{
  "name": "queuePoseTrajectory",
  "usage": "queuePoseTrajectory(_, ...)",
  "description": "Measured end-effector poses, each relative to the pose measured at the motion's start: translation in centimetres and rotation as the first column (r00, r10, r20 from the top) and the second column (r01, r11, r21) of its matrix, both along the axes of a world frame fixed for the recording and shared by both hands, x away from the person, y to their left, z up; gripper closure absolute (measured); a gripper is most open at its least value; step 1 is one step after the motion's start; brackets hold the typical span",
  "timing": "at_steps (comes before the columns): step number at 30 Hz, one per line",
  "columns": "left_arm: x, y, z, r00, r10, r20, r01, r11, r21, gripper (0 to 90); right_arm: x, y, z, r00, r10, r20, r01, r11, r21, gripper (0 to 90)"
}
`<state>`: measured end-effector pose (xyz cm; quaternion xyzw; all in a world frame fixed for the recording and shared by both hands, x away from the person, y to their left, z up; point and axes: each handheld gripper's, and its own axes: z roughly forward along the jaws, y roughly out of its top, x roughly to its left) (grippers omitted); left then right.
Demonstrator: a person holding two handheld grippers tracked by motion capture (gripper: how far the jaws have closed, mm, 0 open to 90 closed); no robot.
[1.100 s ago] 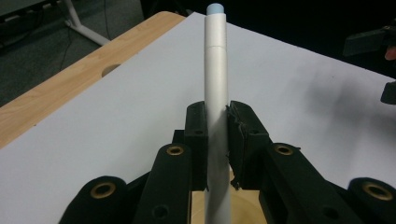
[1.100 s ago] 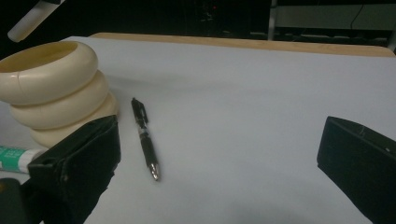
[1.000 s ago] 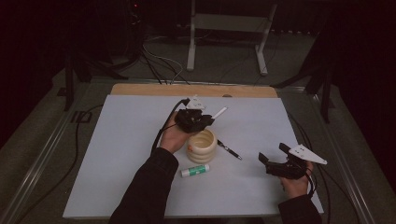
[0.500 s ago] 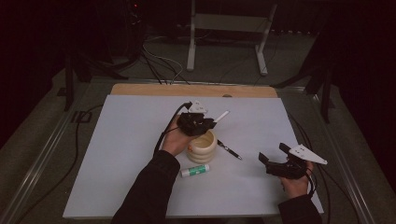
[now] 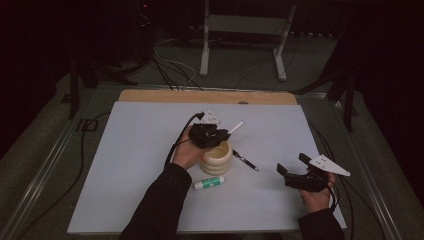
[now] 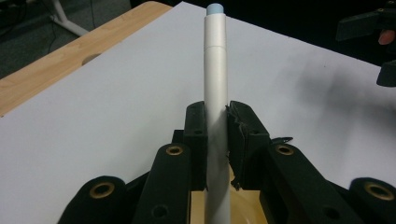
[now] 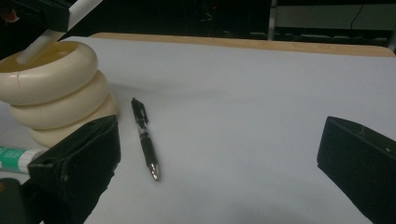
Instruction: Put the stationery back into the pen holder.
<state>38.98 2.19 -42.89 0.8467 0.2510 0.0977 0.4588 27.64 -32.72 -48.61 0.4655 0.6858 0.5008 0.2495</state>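
Observation:
My left gripper [image 5: 211,133] is shut on a white pen [image 5: 235,127] with a pale blue end, and hangs just over a cream ribbed cup [image 5: 216,158]. In the left gripper view the pads [image 6: 196,126] pinch the pen [image 6: 215,70] at mid-length, with the cup's inside [image 6: 245,210] below. The right gripper view shows the pen's lower end [image 7: 35,49] dipping into the cup [image 7: 56,88]. A black pen [image 5: 245,161] lies right of the cup. My right gripper [image 5: 294,172] rests open at the front right, with nothing between its fingers.
A green and white glue stick [image 5: 209,183] lies in front of the cup on the white sheet [image 5: 125,165]. A wooden strip [image 5: 165,96] borders the far edge. Cables [image 5: 172,152] trail from both grippers. The black pen [image 7: 145,140] lies ahead of my right gripper [image 7: 219,163].
The left gripper with the white pen has edged slightly toward the cup. The right gripper has stayed in place.

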Motion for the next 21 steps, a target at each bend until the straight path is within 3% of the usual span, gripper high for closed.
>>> queuePoseTrajectory(21, -0.14, 0.16, -0.9, 0.9999, -0.002, -0.013, 0.002, 1.0, -0.002, 78.7, 0.0, 0.02, 0.0, 1.0, 0.001, 0.0, -0.001, 1.0, -0.001, 0.0)
